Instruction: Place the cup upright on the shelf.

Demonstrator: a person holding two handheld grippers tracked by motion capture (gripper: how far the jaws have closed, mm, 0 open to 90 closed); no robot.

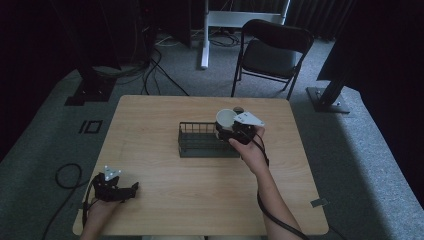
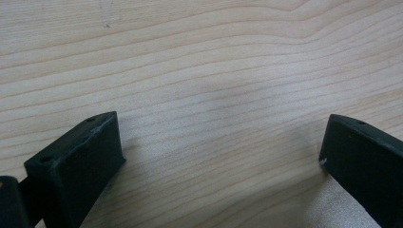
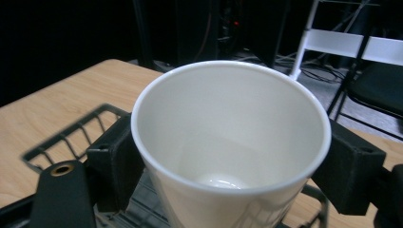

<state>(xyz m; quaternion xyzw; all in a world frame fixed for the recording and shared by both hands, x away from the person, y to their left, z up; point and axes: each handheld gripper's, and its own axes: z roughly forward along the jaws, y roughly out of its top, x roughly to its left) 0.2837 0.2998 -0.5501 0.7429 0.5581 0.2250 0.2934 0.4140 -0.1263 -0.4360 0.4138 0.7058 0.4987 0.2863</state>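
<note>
Cup [image 3: 228,142] sits clamped upright between our right gripper [image 1: 231,131]'s 2 jaws above the wire basket [image 1: 200,142], ready for lowering in, while our left gripper [image 1: 129,190] rests wide apart on the table [image 1: 165,190].

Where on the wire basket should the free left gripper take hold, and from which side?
Probably the near long rim of the basket, from above, jaws across the thin top wire. The left gripper is open at the near table edge; the right gripper holds the cup at the basket's right end.
</note>
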